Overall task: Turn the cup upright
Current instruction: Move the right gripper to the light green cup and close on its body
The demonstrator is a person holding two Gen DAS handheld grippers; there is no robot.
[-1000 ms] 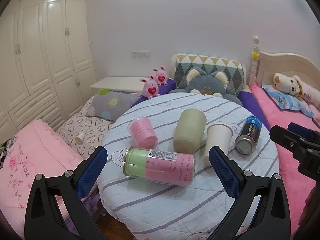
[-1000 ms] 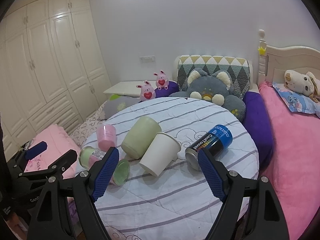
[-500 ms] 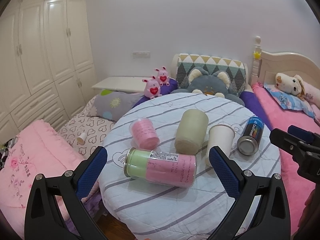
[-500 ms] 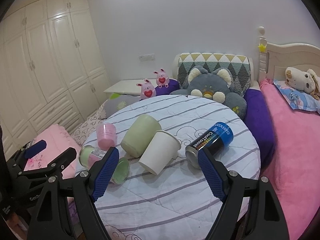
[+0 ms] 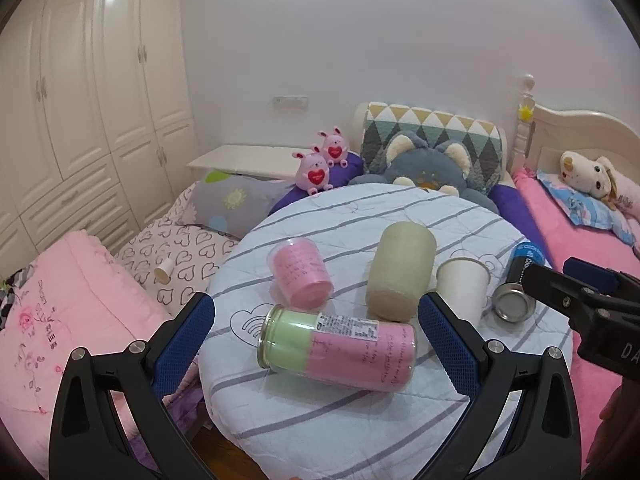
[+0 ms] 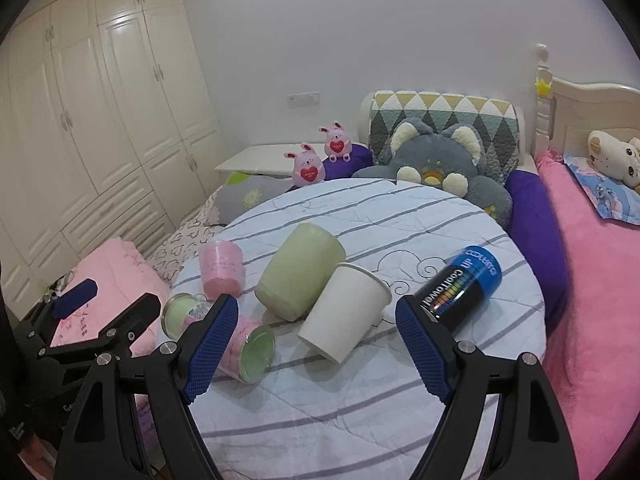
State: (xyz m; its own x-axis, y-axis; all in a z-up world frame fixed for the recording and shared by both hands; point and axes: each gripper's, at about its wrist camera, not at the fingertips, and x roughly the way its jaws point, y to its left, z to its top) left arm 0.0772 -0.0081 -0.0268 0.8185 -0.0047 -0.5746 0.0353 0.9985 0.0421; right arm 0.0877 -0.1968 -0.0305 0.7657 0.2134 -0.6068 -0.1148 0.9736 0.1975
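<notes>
A white paper cup lies on its side on the round striped table, its base toward me; it also shows in the left wrist view. A pale green cup lies on its side touching it, also in the left wrist view. My right gripper is open and empty, just short of the white cup. My left gripper is open and empty, its fingers either side of a green and pink jar lying on its side.
A small pink cup lies left of the green cup. A black and blue can lies at the right. Plush toys and a pink bed ring the table. The right gripper shows at the right edge of the left wrist view.
Both grippers have moved slightly toward the table; the objects look a little larger. Nothing on the table has moved.
</notes>
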